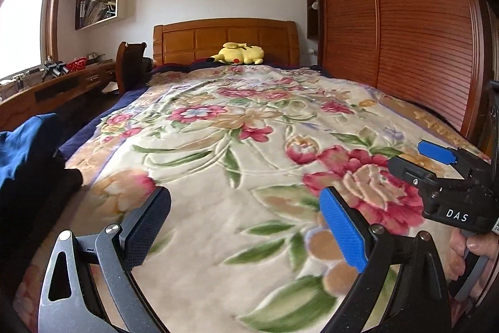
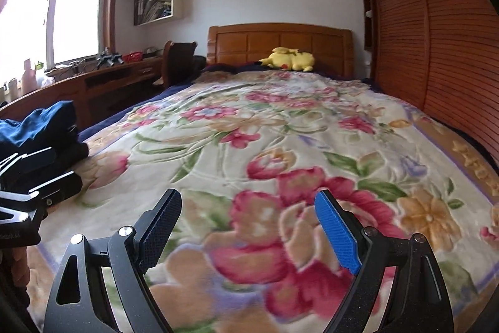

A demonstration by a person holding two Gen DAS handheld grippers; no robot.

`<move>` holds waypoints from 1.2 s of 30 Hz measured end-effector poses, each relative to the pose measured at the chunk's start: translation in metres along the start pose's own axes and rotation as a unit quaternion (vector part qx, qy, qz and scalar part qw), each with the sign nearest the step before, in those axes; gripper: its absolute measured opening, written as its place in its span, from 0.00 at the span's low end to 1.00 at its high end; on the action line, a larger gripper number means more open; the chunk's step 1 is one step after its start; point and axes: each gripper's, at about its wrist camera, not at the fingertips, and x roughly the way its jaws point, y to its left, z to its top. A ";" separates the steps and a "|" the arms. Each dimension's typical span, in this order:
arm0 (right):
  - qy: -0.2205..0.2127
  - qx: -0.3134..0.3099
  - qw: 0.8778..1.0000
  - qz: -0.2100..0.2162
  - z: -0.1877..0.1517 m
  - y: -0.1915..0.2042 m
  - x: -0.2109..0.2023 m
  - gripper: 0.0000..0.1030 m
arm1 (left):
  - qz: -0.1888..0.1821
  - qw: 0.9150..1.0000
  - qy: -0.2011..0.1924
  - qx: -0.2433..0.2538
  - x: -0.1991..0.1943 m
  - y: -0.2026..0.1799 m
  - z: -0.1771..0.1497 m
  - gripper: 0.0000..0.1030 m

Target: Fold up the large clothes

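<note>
A pile of dark blue and black clothes (image 1: 28, 152) lies at the left edge of the bed; it also shows in the right wrist view (image 2: 40, 127). My left gripper (image 1: 246, 205) is open and empty above the floral blanket (image 1: 237, 127), to the right of the pile. My right gripper (image 2: 249, 208) is open and empty above the same blanket (image 2: 280, 120). The right gripper also shows at the right edge of the left wrist view (image 1: 436, 164). The left gripper's body shows at the left edge of the right wrist view (image 2: 37, 186).
A yellow plush toy (image 1: 241, 53) lies by the wooden headboard (image 1: 224, 36). A slatted wooden wardrobe (image 1: 405, 21) runs along the right side. A desk (image 1: 56, 86) and chair (image 1: 131, 64) stand at the left under a window.
</note>
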 end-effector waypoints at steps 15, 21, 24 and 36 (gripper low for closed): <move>-0.042 0.014 0.999 -0.005 -0.015 -0.012 -0.027 0.86 | 0.000 1.000 -0.020 0.002 -0.006 -0.014 -0.002 0.94; -0.039 0.009 0.999 -0.004 -0.018 -0.011 -0.017 0.86 | 0.004 1.000 -0.018 -0.002 -0.005 -0.011 -0.003 0.94; -0.040 0.006 0.999 -0.005 -0.017 -0.011 -0.015 0.86 | 0.003 1.000 -0.017 -0.005 -0.004 -0.009 -0.004 0.94; -0.046 -0.004 0.999 -0.003 -0.015 -0.015 -0.014 0.86 | 0.005 1.000 -0.017 -0.005 -0.003 -0.007 -0.006 0.94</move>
